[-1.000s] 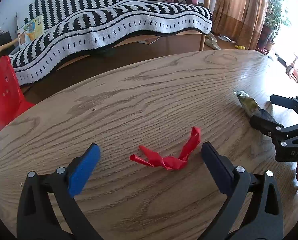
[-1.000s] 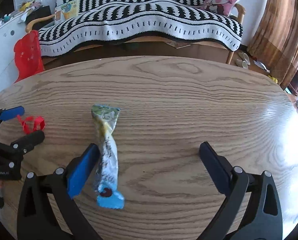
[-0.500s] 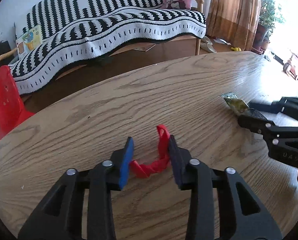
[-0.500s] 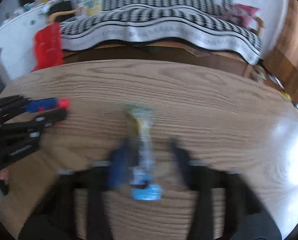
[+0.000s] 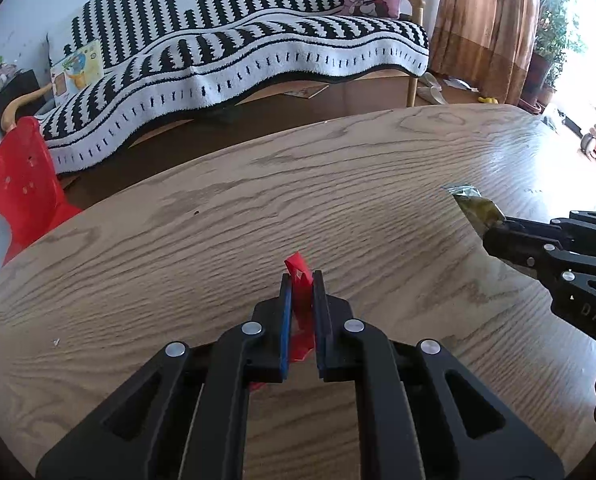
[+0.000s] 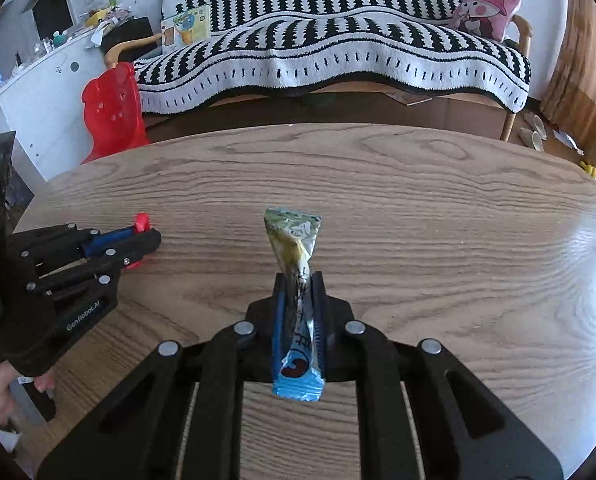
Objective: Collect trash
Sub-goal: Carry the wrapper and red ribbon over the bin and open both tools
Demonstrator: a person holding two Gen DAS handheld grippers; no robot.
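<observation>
A red plastic scrap point(image 5: 297, 267) stands pinched between the blue pads of my left gripper point(image 5: 302, 280), which is shut on it just above the wooden table point(image 5: 338, 184). My right gripper point(image 6: 300, 280) is closing, and its pads press on a long snack wrapper point(image 6: 293, 236), green-yellow at the far end and blue at the near end. In the right wrist view my left gripper point(image 6: 149, 236) sits at the left with the red scrap point(image 6: 141, 222) poking out. In the left wrist view my right gripper point(image 5: 494, 232) holds the wrapper point(image 5: 474, 204) at the right.
A sofa point(image 5: 237, 52) under a black-and-white striped blanket stands beyond the table's far edge. A red plastic chair point(image 6: 113, 112) is at the far left, brown curtains point(image 5: 486, 12) at the right. A hand point(image 6: 1, 392) holds the left gripper's handle.
Both grippers went from wide open to closed: the left one on the red scrap, the right one on the snack wrapper. The right gripper also lifted slightly, raising the wrapper off the table.
</observation>
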